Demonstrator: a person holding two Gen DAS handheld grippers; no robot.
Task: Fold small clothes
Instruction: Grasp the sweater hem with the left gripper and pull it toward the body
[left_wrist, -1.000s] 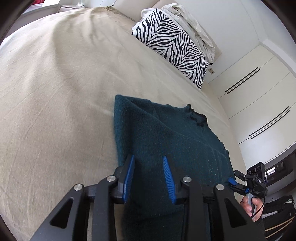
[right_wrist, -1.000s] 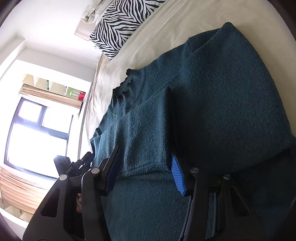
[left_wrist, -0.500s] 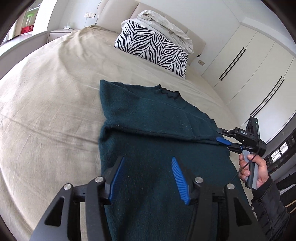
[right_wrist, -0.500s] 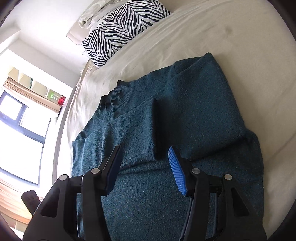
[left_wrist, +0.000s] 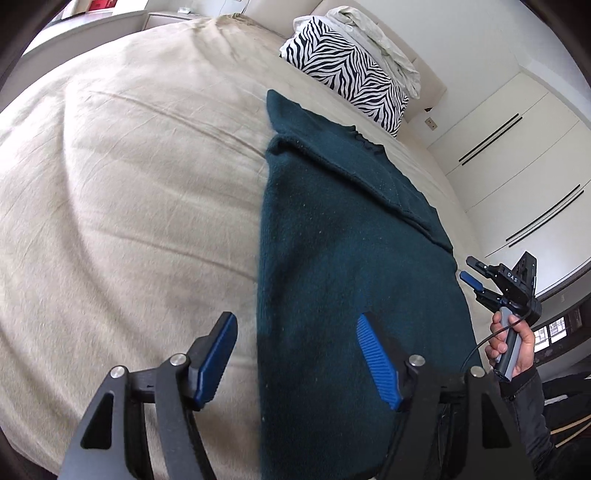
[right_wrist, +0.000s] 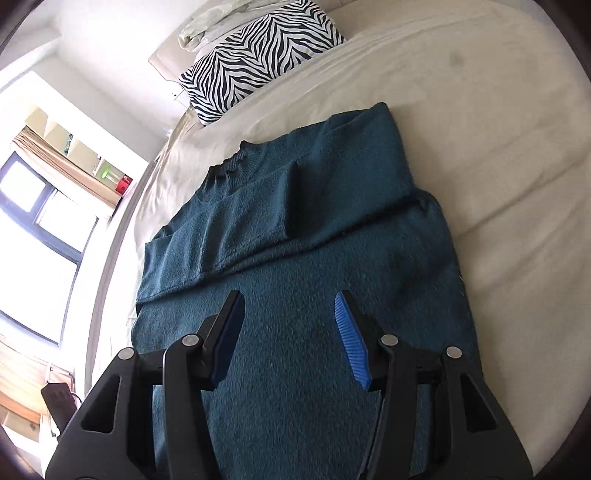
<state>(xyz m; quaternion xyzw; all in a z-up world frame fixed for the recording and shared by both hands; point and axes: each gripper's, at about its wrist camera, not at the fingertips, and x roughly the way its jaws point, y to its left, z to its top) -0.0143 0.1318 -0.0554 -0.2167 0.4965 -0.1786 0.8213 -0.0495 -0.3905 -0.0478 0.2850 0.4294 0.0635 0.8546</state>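
Left wrist view gave me the teal sweater (left_wrist: 332, 266) lying flat on the beige bed (left_wrist: 129, 221), its collar toward the far end where a zebra-striped pillow (left_wrist: 351, 77) leaned against the headboard with a crumpled pale sheet (left_wrist: 376, 40) on top of it. I saw that both sleeves had been folded across the chest, and the right wrist view showed them overlapping near the middle of the sweater (right_wrist: 295, 295) below the collar. My left hand-held gripper (left_wrist: 297, 354) hovered above the sweater's near left edge; its jaws were opening, well spread, with nothing pinched between them, one blue pad over the bare sheet and the other over the knit. At the right edge of that view a hand (left_wrist: 513, 347) in a dark sleeve held my right hand-held gripper (left_wrist: 476, 284) just beyond the sweater's right edge, apart from the cloth. From its own camera the right hand-held gripper (right_wrist: 288, 332) sat over the sweater's lower body, jaws parted and empty, the fabric lying undisturbed beneath them. White wardrobe doors (left_wrist: 517, 155) stood to the far right, and a window (right_wrist: 37, 221) with tan curtains showed on the left of the right wrist view.
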